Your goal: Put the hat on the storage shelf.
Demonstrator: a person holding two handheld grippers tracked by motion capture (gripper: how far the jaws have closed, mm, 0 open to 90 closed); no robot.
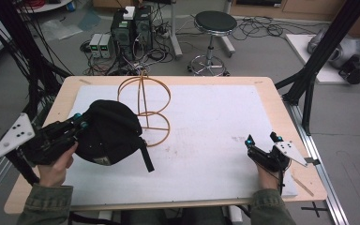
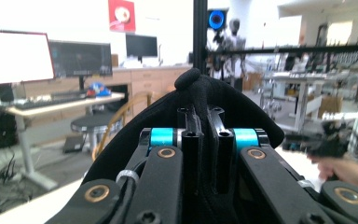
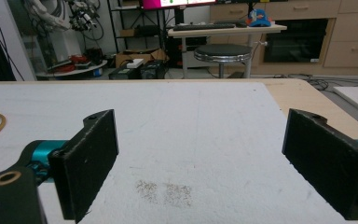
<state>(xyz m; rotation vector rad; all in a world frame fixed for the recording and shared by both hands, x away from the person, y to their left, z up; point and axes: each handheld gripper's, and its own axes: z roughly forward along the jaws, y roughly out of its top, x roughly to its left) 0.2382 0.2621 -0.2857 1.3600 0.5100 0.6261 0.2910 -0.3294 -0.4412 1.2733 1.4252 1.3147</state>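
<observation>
left tongs [image 1: 80,121] clamped tight on black cap [image 1: 110,133], held just left of wire stand [image 1: 145,110] | right tongs [image 1: 263,139] gaping, empty, resting on desk [image 1: 272,93] | my worry: dangling strap [image 1: 145,157] snags stand, tips it; thin pinch slips

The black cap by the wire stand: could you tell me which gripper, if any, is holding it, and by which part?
The left gripper is shut on the black cap, pinching a fold of fabric at its edge. The right gripper is open and holds nothing.
</observation>
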